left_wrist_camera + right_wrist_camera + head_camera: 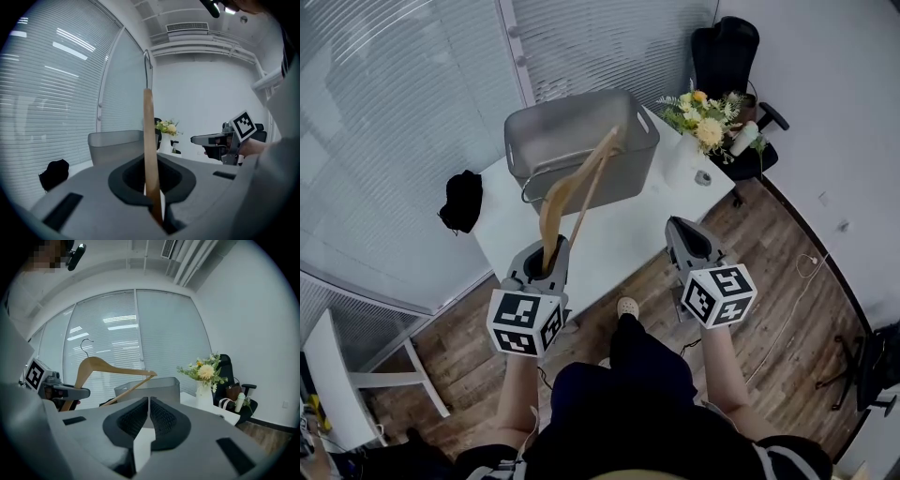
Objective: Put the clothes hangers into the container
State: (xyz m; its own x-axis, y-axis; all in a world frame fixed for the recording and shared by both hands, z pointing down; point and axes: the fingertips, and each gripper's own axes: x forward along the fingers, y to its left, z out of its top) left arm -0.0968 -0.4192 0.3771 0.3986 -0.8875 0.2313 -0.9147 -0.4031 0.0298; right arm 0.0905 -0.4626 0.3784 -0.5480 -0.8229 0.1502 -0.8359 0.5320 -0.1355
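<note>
A wooden clothes hanger (572,192) with a metal hook is clamped at one end in my left gripper (547,251), which is shut on it. The hanger slants up and away, its far tip over the rim of the grey container (581,141) on the white table (619,234). In the left gripper view the hanger (149,136) stands edge-on between the jaws of my left gripper (151,187), with the container (115,145) behind. My right gripper (677,225) hovers to the right over the table's near edge, shut and empty. In the right gripper view my right gripper (149,404) faces the hanger (105,369) and container (152,387).
A white vase of flowers (703,122) stands on the table right of the container. A black chair (727,56) is behind it, and a black bundle (461,199) lies at the table's left. A white stool (337,375) stands on the wooden floor at the left.
</note>
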